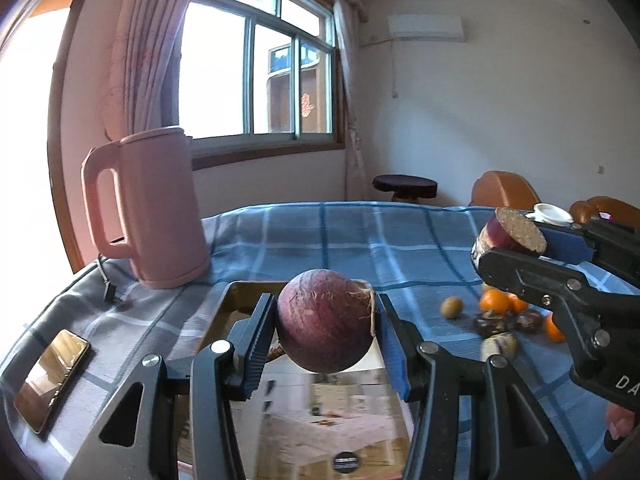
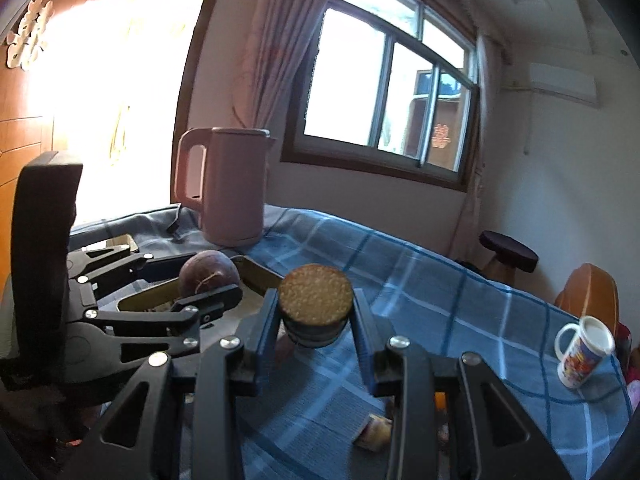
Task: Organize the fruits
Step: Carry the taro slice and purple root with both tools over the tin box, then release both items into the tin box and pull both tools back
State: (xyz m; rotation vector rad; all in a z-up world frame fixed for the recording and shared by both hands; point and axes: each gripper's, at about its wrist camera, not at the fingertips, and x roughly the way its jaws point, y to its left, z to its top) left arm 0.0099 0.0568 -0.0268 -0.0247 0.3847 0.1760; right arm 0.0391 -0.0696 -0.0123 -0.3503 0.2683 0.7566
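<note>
The right tool (image 1: 516, 240), seen from the left wrist view, bears the white letters "DA" on its black body, cut off at the picture's edge. A red Chinese character hangs on the building (image 1: 294, 92) beyond the window; the printed mug (image 2: 584, 354) shows nothing legible.

Both grippers: blk frames, blue ribbed pads (image 1: 256, 344), silver screws (image 1: 222, 347).

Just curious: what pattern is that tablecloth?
Blue plaid tablecloth, clearest in the left wrist view.
</note>
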